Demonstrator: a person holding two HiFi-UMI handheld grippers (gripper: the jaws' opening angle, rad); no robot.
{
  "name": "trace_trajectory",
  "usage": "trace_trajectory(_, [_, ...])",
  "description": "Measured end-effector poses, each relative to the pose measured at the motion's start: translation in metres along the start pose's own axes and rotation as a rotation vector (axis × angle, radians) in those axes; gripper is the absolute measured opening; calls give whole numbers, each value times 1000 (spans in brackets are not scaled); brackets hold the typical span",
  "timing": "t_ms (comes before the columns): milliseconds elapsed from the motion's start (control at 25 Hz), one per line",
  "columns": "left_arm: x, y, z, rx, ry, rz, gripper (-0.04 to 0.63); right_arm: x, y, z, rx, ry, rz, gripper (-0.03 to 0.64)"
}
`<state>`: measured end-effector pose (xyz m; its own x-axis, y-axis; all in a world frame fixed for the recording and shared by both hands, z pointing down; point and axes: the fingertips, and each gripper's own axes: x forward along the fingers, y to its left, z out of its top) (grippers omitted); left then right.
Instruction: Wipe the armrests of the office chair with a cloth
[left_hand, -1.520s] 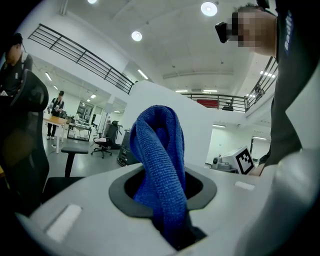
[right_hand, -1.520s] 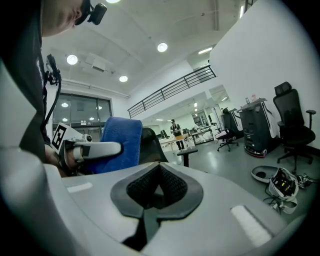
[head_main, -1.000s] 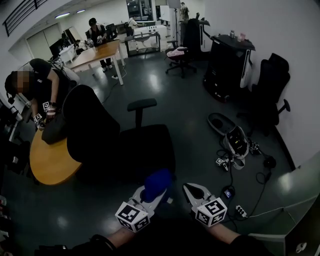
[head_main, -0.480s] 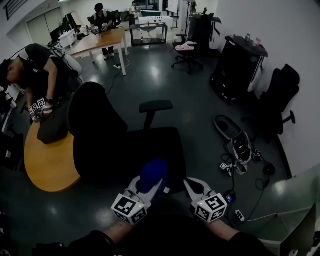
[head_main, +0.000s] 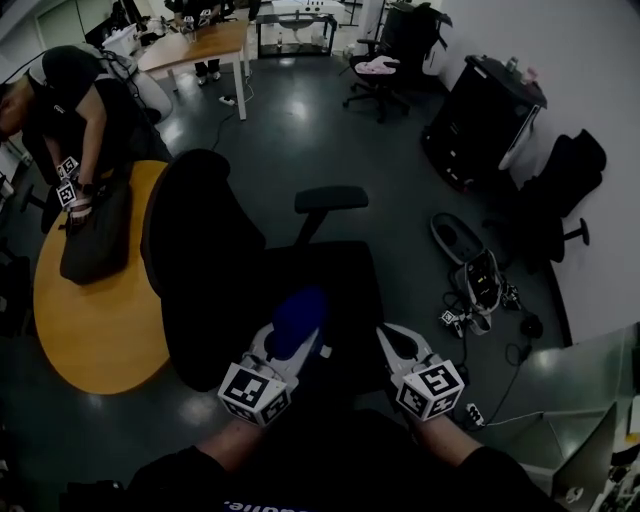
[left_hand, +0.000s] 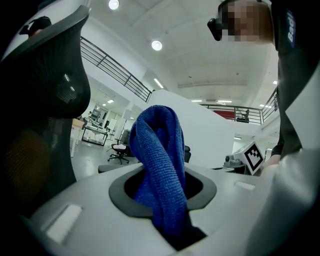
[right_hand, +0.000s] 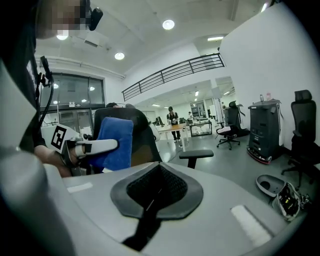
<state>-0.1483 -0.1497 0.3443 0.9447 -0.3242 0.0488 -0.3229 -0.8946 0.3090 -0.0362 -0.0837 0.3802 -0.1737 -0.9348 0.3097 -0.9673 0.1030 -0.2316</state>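
- Left tool (head_main: 291, 349): grasping a blue cloth (head_main: 297, 314), held over the near edge of the office chair (head_main: 225, 270).
- Right tool (head_main: 392, 340): clenched, empty, near the cloth's right.
- Far armrest (head_main: 332, 197): well apart from both tools.

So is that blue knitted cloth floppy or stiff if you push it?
Probably floppy: the blue knitted cloth folds over itself above the left gripper pinching it. Likely light too, since it stands up bunched. Its fuzzy weave should grip rather than slide.

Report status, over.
Left gripper shut on blue cloth. Right gripper shut, empty. Armrest ahead, cloth not on it. Path looks clear.
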Motion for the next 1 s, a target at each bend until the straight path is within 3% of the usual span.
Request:
trace_trajectory(200, [6, 18, -3, -31, -3, 20, 129, 16, -14, 10, 0, -2, -14, 5])
trace_trajectory(440, [25, 28, 1, -5, 1, 81, 129, 36, -46, 16, -16, 7, 30, 5])
trace_trajectory(760, [68, 51, 12, 47, -15, 290, 129, 65, -110, 21, -15, 18, 161, 5])
trace_trajectory(1000, [106, 80, 26, 105, 21, 396, 129, 89, -159, 28, 12, 9, 196, 5])
